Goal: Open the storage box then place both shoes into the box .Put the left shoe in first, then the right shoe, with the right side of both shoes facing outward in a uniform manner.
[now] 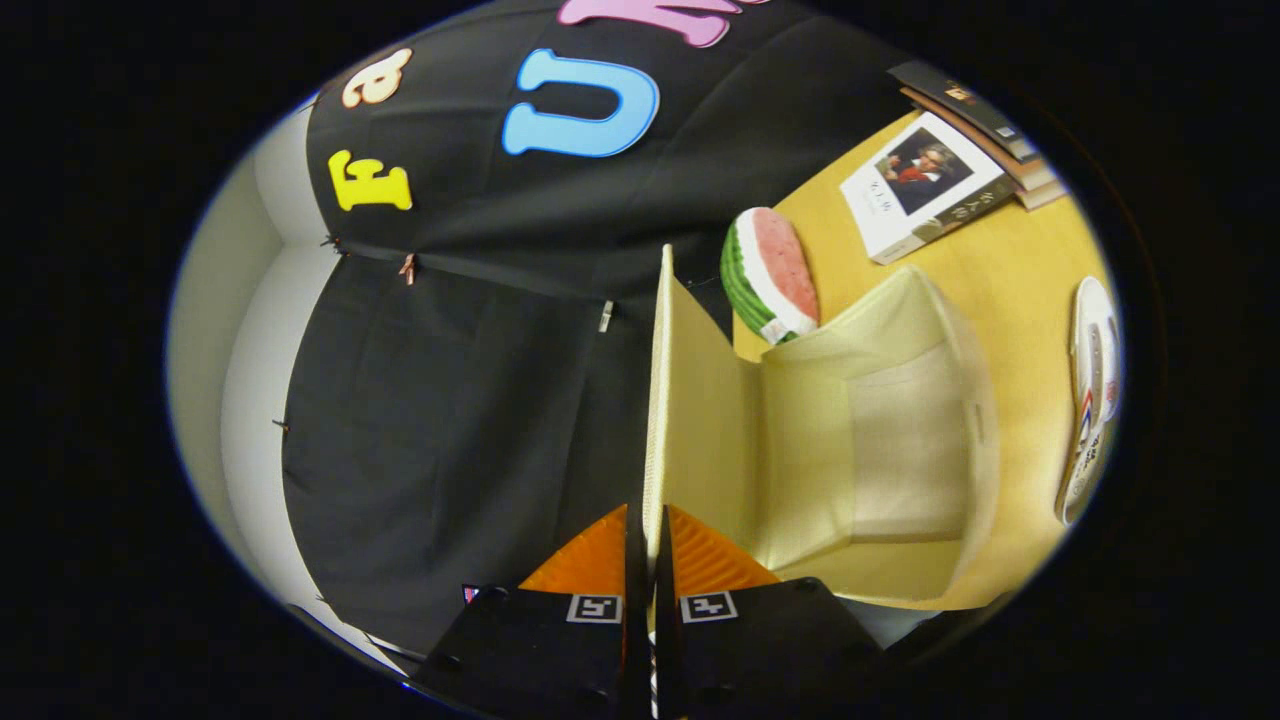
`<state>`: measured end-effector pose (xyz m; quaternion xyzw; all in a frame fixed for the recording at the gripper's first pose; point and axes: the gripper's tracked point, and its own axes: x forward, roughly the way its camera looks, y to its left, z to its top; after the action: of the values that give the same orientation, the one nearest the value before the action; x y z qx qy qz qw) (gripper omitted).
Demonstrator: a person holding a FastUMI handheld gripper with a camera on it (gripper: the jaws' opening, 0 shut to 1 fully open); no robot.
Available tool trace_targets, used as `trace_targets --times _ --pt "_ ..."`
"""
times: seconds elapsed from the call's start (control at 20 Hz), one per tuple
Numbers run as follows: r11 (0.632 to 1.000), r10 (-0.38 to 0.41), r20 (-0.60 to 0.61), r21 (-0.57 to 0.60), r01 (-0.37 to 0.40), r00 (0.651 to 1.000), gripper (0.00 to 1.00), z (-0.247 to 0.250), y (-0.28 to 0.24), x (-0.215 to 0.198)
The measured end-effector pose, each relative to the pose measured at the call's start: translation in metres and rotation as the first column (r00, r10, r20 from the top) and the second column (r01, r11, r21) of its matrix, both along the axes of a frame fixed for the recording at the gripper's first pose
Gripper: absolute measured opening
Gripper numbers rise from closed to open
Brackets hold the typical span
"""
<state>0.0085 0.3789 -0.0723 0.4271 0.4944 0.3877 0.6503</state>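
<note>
My gripper [648,560] pinches the storage box's lid [655,400], swung wide off the empty storage box [900,450] on the table [1000,270]. Should that thin edge slip, the lid could fall shut. What looks like a shoe [1092,400] waits beyond the box.

shoe [1092,400] cut off at the edge, books [975,120] partly cropped, watermelon slice [770,275] base behind box [900,440]

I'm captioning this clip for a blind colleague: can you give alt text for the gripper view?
The claw is shut on the lid of a cream fabric storage box, holding it swung open so the empty inside shows. The box sits on a wooden table, with a watermelon-slice toy and books beyond it and a shoe beside it.
</note>
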Motion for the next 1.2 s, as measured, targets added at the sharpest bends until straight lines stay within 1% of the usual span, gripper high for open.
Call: trace_targets --times 0.2,0.3,0.35,0.45,0.6,0.8,0.85,0.9,1.0,1.05,1.15,1.2 --pt "0.999 0.053 0.037 0.000 -0.053 0.998 0.08 0.012 0.064 -0.014" --pt "0.998 0.058 0.057 0.004 -0.058 0.997 0.08 0.012 0.096 -0.022" --pt "0.998 0.061 0.066 -0.004 -0.061 0.996 0.09 0.008 0.113 -0.026" --pt "0.996 0.092 0.073 -0.028 -0.090 0.993 0.09 -0.002 0.145 -0.040" --pt "0.987 0.144 0.092 -0.081 -0.137 0.985 0.09 -0.031 0.184 -0.055" --pt "0.983 0.149 0.088 -0.122 -0.138 0.985 0.09 -0.065 0.217 -0.065" --pt "0.979 0.154 0.100 -0.148 -0.138 0.983 0.12 -0.073 0.214 -0.069" --pt "0.974 0.165 0.113 -0.177 -0.144 0.980 0.34 -0.084 0.216 -0.071" --pt "0.966 0.187 0.153 -0.206 -0.154 0.970 0.76 -0.083 0.202 -0.071" --pt "0.967 0.183 0.181 -0.212 -0.143 0.966 0.98 -0.081 0.196 -0.070" --pt "0.970 0.149 0.218 -0.220 -0.100 0.964 0.98 -0.071 0.175 -0.058" --pt "0.971 0.126 0.218 -0.225 -0.075 0.968 0.98 -0.065 0.158 -0.049"
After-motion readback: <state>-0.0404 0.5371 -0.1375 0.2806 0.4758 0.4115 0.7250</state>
